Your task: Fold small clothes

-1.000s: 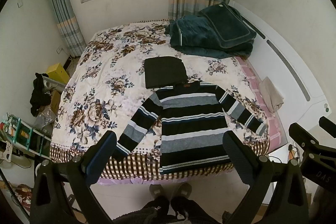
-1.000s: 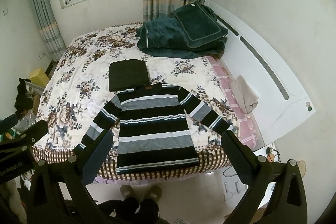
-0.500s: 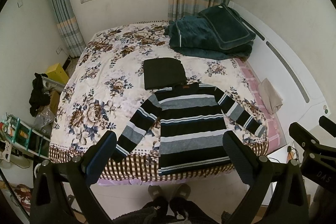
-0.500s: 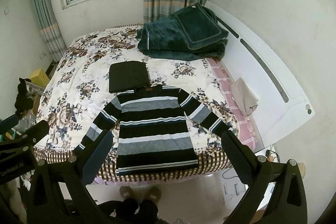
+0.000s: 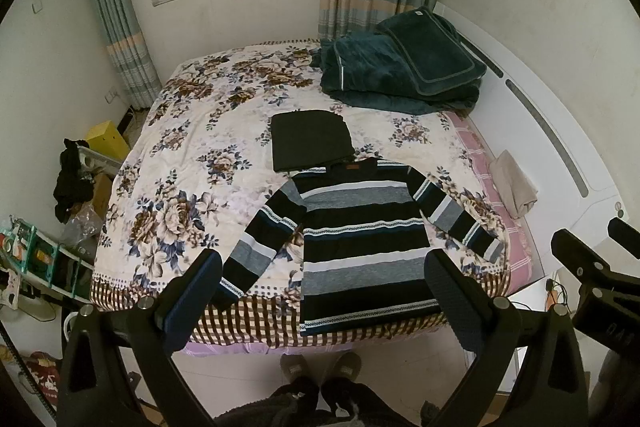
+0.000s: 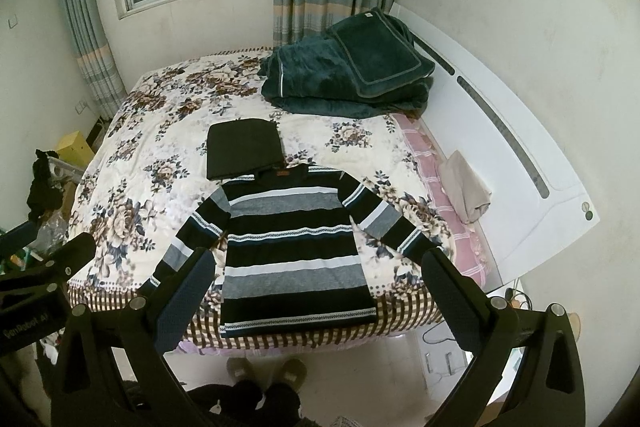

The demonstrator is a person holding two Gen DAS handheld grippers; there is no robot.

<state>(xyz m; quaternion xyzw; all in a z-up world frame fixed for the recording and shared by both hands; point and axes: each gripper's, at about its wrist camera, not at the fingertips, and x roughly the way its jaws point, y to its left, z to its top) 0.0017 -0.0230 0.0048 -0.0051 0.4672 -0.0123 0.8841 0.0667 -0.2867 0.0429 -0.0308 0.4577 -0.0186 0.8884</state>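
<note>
Above the bed's [image 5: 168,163] near edge, left gripper [image 5: 320,279] and right gripper [image 6: 316,277] hang spread wide, empty, well clear of the flat striped sweater [image 5: 360,239].

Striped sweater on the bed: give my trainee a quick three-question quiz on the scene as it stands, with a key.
1. True or false: the striped sweater lies flat with both sleeves spread out.
2. What sits just beyond the sweater's collar? A) a folded dark garment B) a yellow box C) a pillow
3. Fill in: both the left gripper and the right gripper are ____ and hold nothing.

Key:
1. True; it is spread on the bed, hem at the near edge.
2. A; the folded dark garment lies there, its near edge at the collar.
3. Open; the jaws stand wide apart, above the floor near the bed's edge.
</note>
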